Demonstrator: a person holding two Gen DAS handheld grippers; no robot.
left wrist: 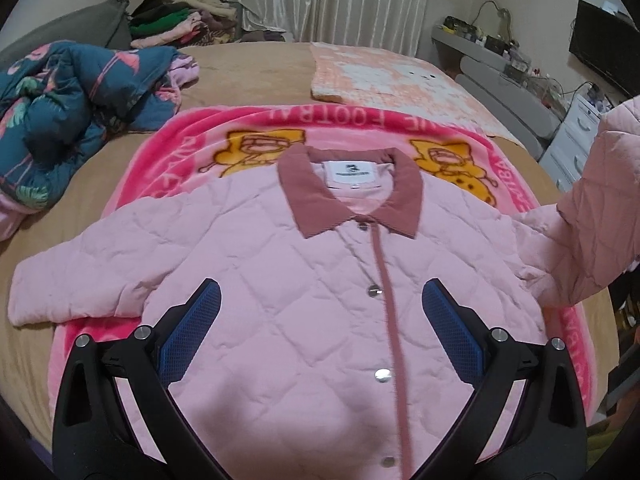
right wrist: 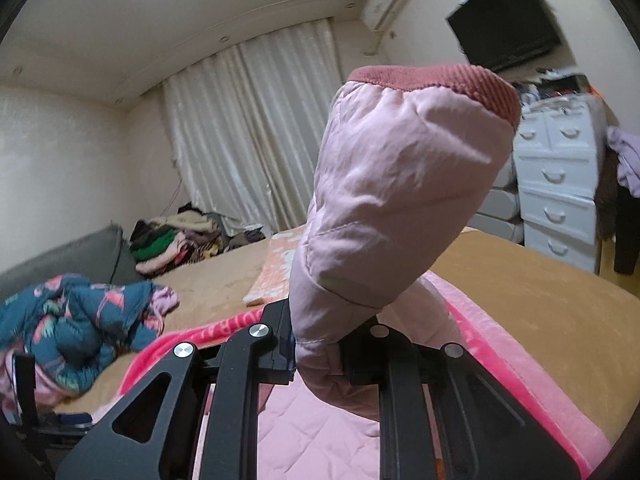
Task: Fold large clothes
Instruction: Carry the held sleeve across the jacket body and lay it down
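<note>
A pink quilted jacket (left wrist: pixel 288 264) with a darker pink collar (left wrist: pixel 352 192) lies face up, snaps closed, on a bright pink blanket (left wrist: pixel 248 128) on the bed. My left gripper (left wrist: pixel 320 300) hovers open above the jacket's chest, blue pads wide apart, nothing between them. In the right wrist view my right gripper (right wrist: pixel 316 356) is shut on the jacket's sleeve (right wrist: pixel 400 200), which stands up from the jaws with its ribbed cuff (right wrist: pixel 440 80) on top. That raised sleeve (left wrist: pixel 600 208) shows at the right edge of the left wrist view.
A crumpled teal floral quilt (left wrist: pixel 72 108) lies at the bed's left. A peach patterned blanket (left wrist: pixel 384 68) lies beyond the jacket. A pile of clothes (left wrist: pixel 180 20) sits at the far end by the curtains. White drawers (right wrist: pixel 556 176) and a wall television (right wrist: pixel 508 20) stand to the right.
</note>
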